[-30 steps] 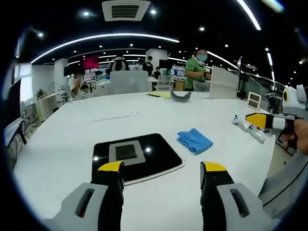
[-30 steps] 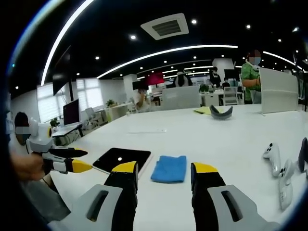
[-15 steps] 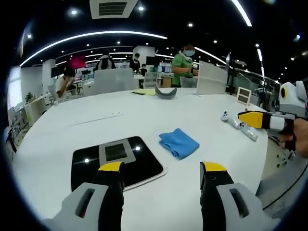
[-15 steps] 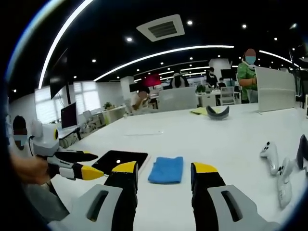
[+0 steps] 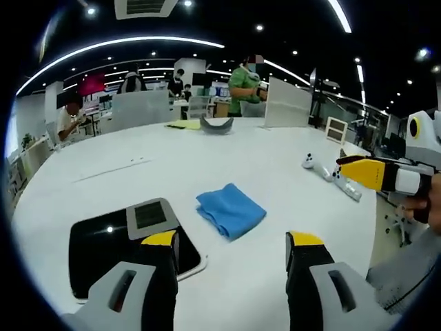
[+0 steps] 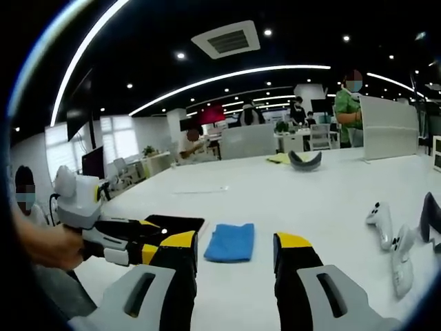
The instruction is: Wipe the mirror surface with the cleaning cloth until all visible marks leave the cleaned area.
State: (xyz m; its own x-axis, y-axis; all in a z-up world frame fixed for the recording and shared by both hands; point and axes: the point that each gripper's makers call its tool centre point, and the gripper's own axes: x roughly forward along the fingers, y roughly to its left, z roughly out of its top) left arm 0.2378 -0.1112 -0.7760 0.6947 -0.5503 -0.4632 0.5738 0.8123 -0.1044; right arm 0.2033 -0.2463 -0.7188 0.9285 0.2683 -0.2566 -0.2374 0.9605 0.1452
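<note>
Since a second ago the left gripper has swung right: the cloth now sits ahead between its wide, empty jaws, and the mirror has slid to the lower left. That suggests the cloth is about to be picked up; wiping has not begun. The right gripper is also wide and empty, hovering short of the cloth, with the left gripper now closer in from the left. On the table lie one mirror, one folded blue cloth, and two white controllers well apart to the right.
</note>
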